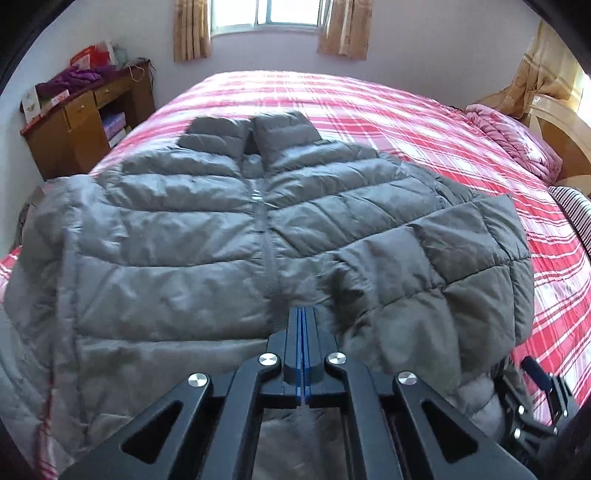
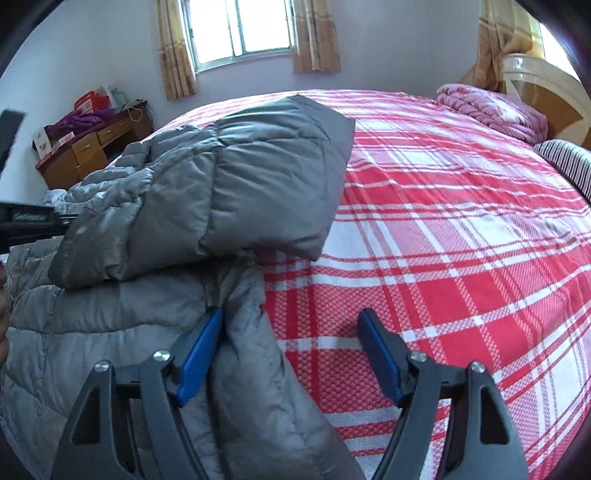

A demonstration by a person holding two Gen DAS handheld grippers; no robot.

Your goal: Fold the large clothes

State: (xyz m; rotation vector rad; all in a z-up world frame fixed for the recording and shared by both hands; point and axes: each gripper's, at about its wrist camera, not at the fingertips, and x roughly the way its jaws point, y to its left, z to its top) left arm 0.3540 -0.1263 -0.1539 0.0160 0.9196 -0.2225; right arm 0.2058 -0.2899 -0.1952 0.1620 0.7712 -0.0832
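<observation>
A grey quilted puffer jacket (image 1: 192, 236) lies front up on the bed, collar toward the far side, its right sleeve (image 1: 461, 258) folded in over the body. My left gripper (image 1: 303, 314) is shut on the jacket's near hem by the zipper. In the right wrist view the jacket (image 2: 155, 229) fills the left half, the folded sleeve (image 2: 273, 177) lying on top. My right gripper (image 2: 291, 325) is open, and its left finger (image 2: 201, 354) touches the jacket's right edge, with fabric lying between the fingers. The right gripper also shows at the left wrist view's lower right (image 1: 539, 398).
The bed has a red and white plaid cover (image 2: 443, 240). A pink quilt (image 2: 491, 110) and a striped pillow (image 2: 565, 162) lie by the headboard at right. A wooden desk (image 1: 85, 122) with clutter stands at the far left under the curtained window (image 1: 266, 14).
</observation>
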